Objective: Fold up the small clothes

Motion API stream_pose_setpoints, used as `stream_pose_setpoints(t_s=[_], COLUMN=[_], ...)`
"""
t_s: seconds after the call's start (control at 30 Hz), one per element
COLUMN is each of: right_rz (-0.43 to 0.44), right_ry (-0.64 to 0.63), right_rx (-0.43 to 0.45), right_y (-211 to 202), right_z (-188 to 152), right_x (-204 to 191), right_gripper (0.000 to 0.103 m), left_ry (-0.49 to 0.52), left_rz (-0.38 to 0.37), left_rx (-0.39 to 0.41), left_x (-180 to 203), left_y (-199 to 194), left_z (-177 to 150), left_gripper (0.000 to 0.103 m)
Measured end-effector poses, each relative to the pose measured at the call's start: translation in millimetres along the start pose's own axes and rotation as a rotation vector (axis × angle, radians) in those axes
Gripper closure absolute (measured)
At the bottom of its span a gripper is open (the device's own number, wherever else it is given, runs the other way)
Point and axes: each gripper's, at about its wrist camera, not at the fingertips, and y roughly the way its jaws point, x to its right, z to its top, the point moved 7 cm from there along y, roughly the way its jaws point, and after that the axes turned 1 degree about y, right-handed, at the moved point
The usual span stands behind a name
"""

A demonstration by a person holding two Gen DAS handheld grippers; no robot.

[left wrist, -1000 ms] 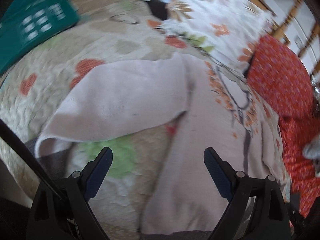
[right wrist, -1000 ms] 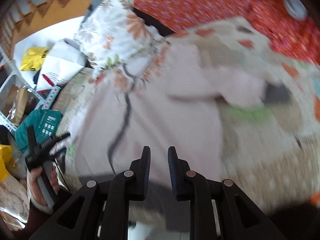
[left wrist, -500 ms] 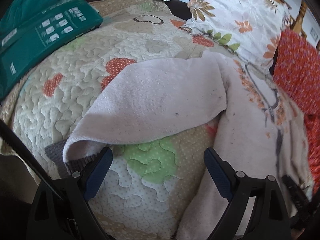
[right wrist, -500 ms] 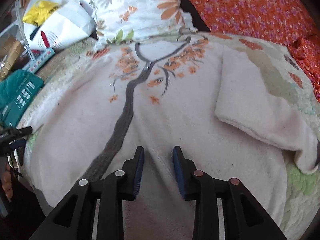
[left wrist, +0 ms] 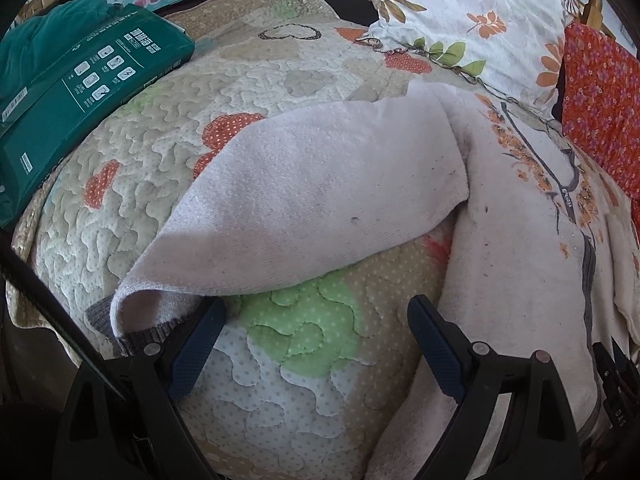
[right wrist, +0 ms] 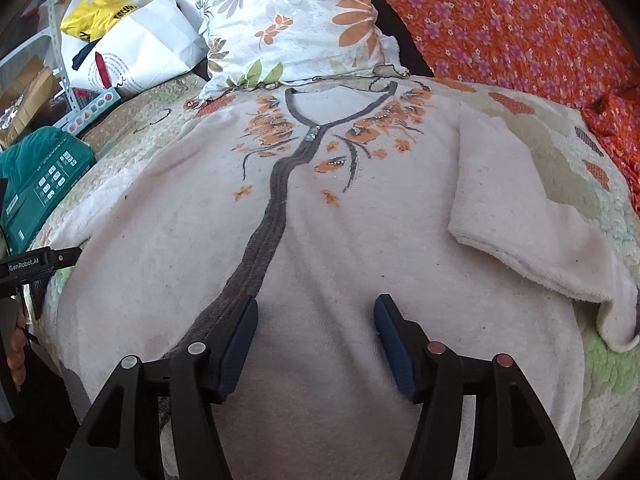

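- Cream knitted sweater is lying flat on the quilted bed, sleeves waiting.
- Left claw is hovering apart; right claw has just been opening, empty.
- Next: gripping the grey cuff.

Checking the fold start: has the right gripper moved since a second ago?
Yes. The right gripper dropped closer over the sweater, the floral pillow staying ahead; its jaws have just been opening, empty.

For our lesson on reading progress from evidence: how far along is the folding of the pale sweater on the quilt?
Done: the sweater lies flat, front up, on the quilt; no fold shows. In hand: nothing is gripped. The right tongs, which have just been opening, hang over the lower body; the left tongs stand wide beside one sleeve. Left: both sleeves, including the other sleeve, still lie out to the sides, and the body is unfolded.
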Motion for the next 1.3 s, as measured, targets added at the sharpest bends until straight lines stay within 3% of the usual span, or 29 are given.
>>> stream_pose_setpoints(t_s=[0.37,0.47,0.57,0.6,0.63,0.67,0.7,0.73,0.83,0.93,1.1,1.2,1.3], right_rz=[0.003,0.005,0.005,0.005,0.005,0.005,0.005,0.005,0.005,0.004,0.003,0.002,0.003], right_ry=[-0.001,0.003,0.005,0.004,0.004,0.005,0.005,0.004,0.005,0.006,0.008,0.009,0.010], right_rx=[0.002,0.002,0.002,0.002,0.002,0.002,0.002,0.001,0.000,0.000,-0.003,-0.007,-0.008], right_y=[-0.5,-0.7,-0.8,-0.8,-0.8,-0.7,-0.7,-0.7,-0.6,-0.8,-0.3,0.2,0.5], right_z=[0.3,0.4,0.5,0.6,0.6,0.6,0.6,0.6,0.5,0.1,0.1,0.2,0.0], right_x=[1.9,1.5,1.5,1.6,1.7,1.7,1.7,1.7,1.8,1.8,1.9,3.1,3.3], right_gripper=[0.036,0.036,0.036,0.036,0.036,0.036,0.036,0.036,0.036,0.036,0.036,0.036,0.036], left_ry=[-0.021,-0.118,-0.282,-0.321,-0.353,-0.361,-0.362,-0.372,-0.444,-0.459,-0.436,-0.324,-0.142], left_rz=[-0.019,-0.049,-0.142,-0.158,-0.160,-0.143,-0.116,-0.114,-0.105,0.001,0.114,0.131,0.066], left_rx=[-0.005,0.009,0.010,0.015,0.027,0.036,0.047,0.057,0.117,0.224,0.320,0.368,0.415], left_x=[-6.2,-28.5,-52.7,-58.8,-66.7,-72.9,-81.7,-89.4,-118.9,-152.5,-176.2,-142.6,-68.3], left_y=[3.6,3.3,7.4,7.4,6.2,5.4,3.8,2.2,-9.6,-35.3,-67.5,-82.3,-96.0], left_z=[5.9,18.5,30.1,34.3,40.9,45.6,52.4,58.1,79.2,115.8,165.4,192.9,209.5], left_gripper=[0.011,0.011,0.011,0.016,0.036,0.072,0.091,0.100,0.100,0.100,0.100,0.100,0.100])
